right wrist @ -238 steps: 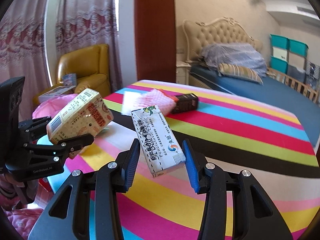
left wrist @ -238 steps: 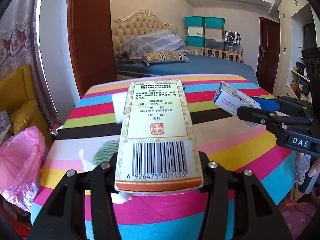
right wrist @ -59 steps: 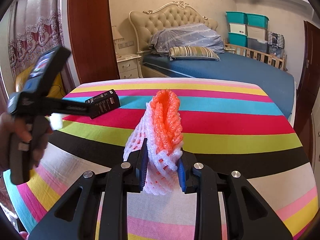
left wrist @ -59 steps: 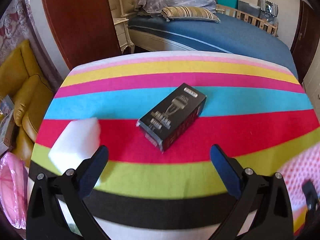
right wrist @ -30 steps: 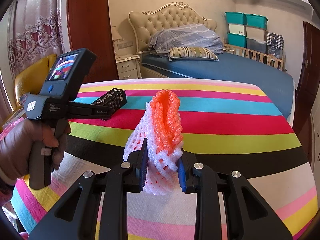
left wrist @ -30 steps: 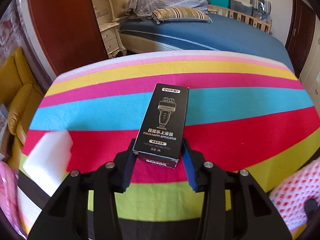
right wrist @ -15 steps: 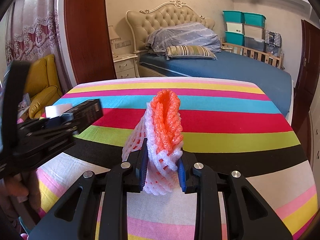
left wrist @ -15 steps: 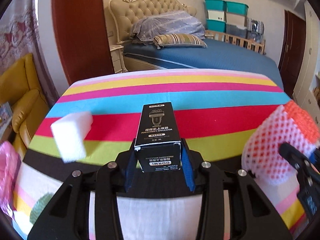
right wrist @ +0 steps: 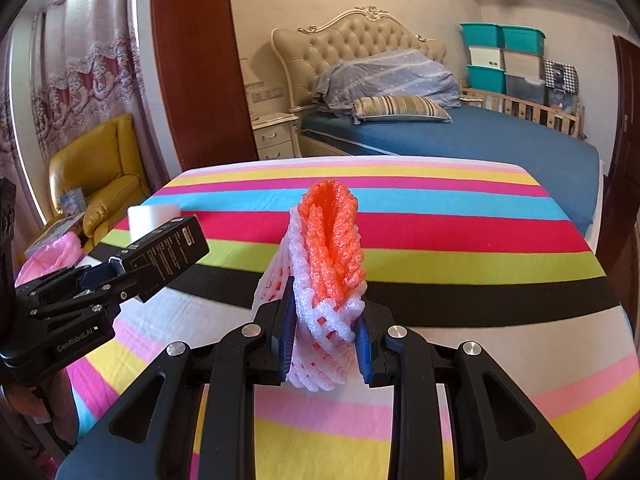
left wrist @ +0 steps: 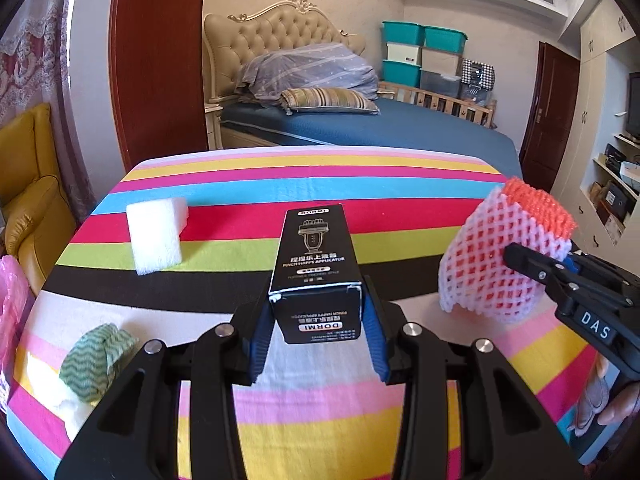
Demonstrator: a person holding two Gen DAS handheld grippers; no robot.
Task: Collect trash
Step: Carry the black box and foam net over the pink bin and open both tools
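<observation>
My left gripper (left wrist: 316, 336) is shut on a black carton (left wrist: 314, 256), held clear above the striped table (left wrist: 304, 396). The same black carton (right wrist: 170, 250) and left gripper (right wrist: 106, 276) show at the left of the right wrist view. My right gripper (right wrist: 322, 332) is shut on a white and orange foam fruit net (right wrist: 328, 264), squeezed flat between the blue pads. That foam net (left wrist: 504, 256) hangs at the right of the left wrist view in the right gripper (left wrist: 532, 264). A white foam block (left wrist: 156, 234) and a green patterned cloth (left wrist: 98, 360) lie on the table.
A pink plastic bag (left wrist: 12, 308) hangs off the table's left edge, beside a yellow armchair (left wrist: 28, 184). A bed (left wrist: 360, 120) stands beyond the far edge. White tissue (left wrist: 60, 404) lies under the green cloth. A hand (left wrist: 620, 408) holds the right gripper's grip.
The left gripper has lifted the black carton off the table and drawn back towards the near side. The right gripper keeps the foam net and has hardly moved.
</observation>
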